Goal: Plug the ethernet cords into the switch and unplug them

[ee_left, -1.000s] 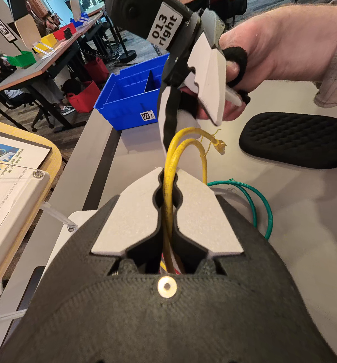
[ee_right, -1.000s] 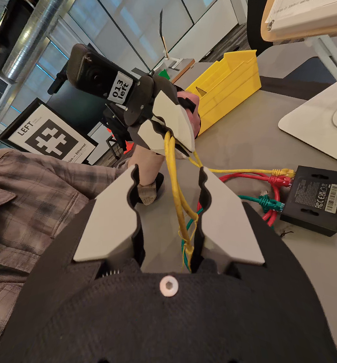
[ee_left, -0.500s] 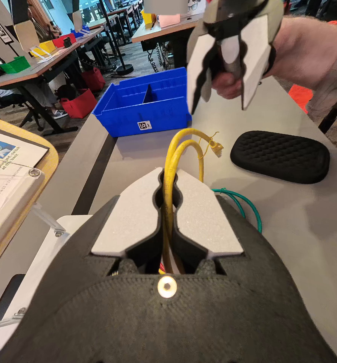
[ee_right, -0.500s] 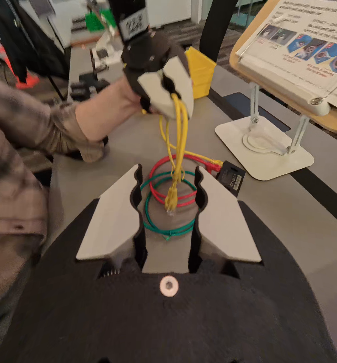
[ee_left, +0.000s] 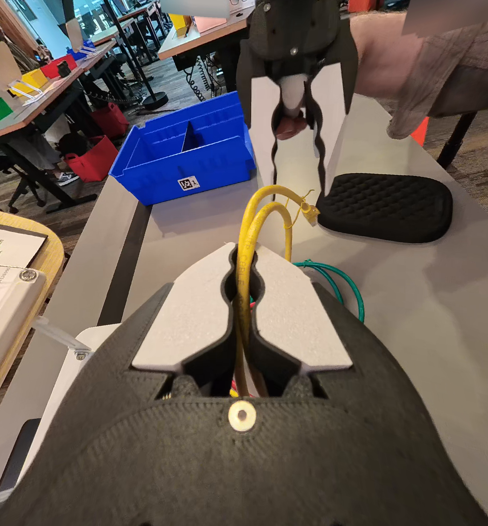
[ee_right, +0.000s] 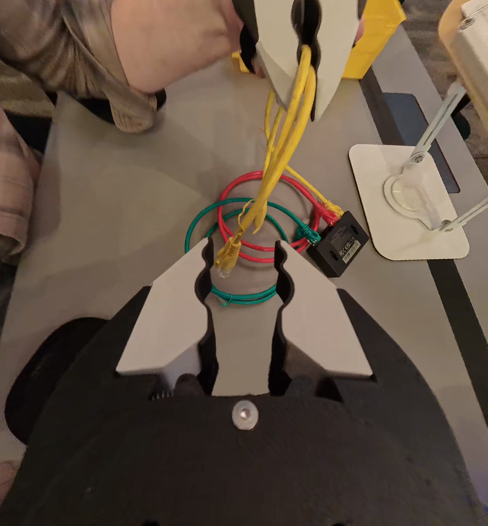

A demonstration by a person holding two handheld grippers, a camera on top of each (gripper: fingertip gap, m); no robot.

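While the left tongs (ee_left: pixel 242 250) pinched the yellow cord (ee_left: pixel 247 227), the right tongs (ee_right: pixel 243 250) gaped above a grey tabletop (ee_right: pixel 123 199) in an office of desks (ee_left: pixel 23 113).

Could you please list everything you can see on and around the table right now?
Yellow cord: one, yellow, looped, held up by the left tongs, free plug hanging, other end at the switch.
Red cord: one, red, coiled on the table, plugged into the switch.
Green cord: one, green, coiled under the red one.
Switch: one, black, on the table right of the coils.
Blue bin: one, blue, far table edge.
Yellow bin: one, yellow, behind the left tongs.
Pad: one, black, beside the blue bin.
Stand: one, white base, right of the switch.
Left tongs: shut on the yellow cord.
Right tongs: open, empty, above the coils.
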